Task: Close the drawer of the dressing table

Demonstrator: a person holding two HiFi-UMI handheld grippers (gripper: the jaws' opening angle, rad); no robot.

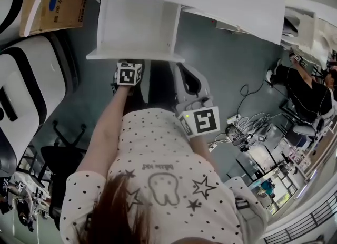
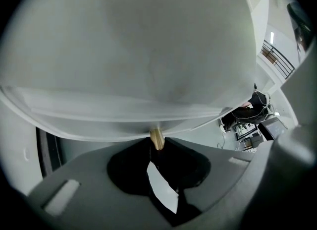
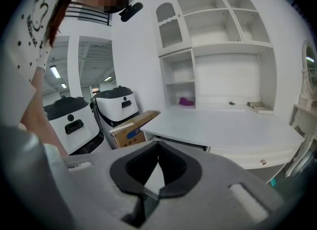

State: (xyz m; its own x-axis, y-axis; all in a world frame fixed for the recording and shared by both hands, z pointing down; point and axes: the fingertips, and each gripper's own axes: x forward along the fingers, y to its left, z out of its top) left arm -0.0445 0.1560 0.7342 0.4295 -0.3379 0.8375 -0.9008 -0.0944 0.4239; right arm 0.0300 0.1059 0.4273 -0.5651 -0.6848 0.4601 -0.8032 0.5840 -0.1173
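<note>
One drawer [image 1: 134, 32] is clamped at its single knob [image 2: 157, 138] by the left tool [image 2: 158, 147], while the right tool [image 3: 158, 147] is seen closed, empty, before one white worktop [image 3: 223, 125] on grey floor [image 1: 221, 64].

Soft, even indoor light falls bright on the white surfaces, with only faint shadows. Every view bulges like a fisheye, and both gripper views go black at the corners. The drawer [image 2: 148, 50] fills the left gripper view as a pale blur, its knob [image 2: 157, 139] at lower centre sharper. Strip lights [image 3: 54, 70] glow at the middle left of the right gripper view.
</note>
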